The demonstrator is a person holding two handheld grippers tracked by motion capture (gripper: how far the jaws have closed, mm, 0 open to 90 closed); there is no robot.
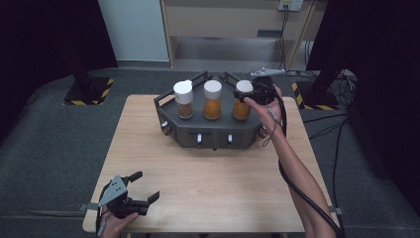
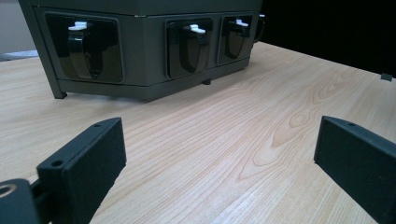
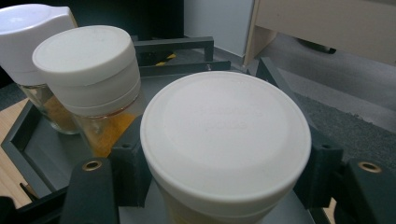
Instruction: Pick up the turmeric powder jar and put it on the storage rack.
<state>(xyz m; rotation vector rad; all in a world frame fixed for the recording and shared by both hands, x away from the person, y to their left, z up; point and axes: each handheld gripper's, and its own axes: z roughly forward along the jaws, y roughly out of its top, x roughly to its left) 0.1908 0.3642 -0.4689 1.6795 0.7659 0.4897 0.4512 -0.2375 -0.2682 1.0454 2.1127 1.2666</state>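
Gripping the right-hand jar (image 3: 224,140) just under its white lid (image 3: 226,126), my right gripper (image 1: 255,94) is clamping it from both sides, the two black jaws pressing against the neck as the right gripper view shows. I am holding it at the right end of the dark grey rack (image 1: 208,131), where the jar is sitting upright in its slot beside the middle jar (image 1: 212,100) and the left jar (image 1: 183,99). I judge that the grasp is done, while whatever comes after it, a lift out or a settling in, is not yet finished; I cannot tell from these pictures whether the base is resting fully on the rack floor.

My left gripper (image 1: 130,191) is waiting near the front left corner of the wooden table (image 1: 208,188), its jaws standing wide apart with nothing between them, pointing toward the front of the rack with its row of small white levers (image 2: 197,29).

Looking at the jar itself, I am seeing clear glass filled with orange-yellow powder, topped by a broad, flat, round white lid with faint raised lettering. The middle jar is carrying a similar lid; the left one is wearing a differently shaped white cap.
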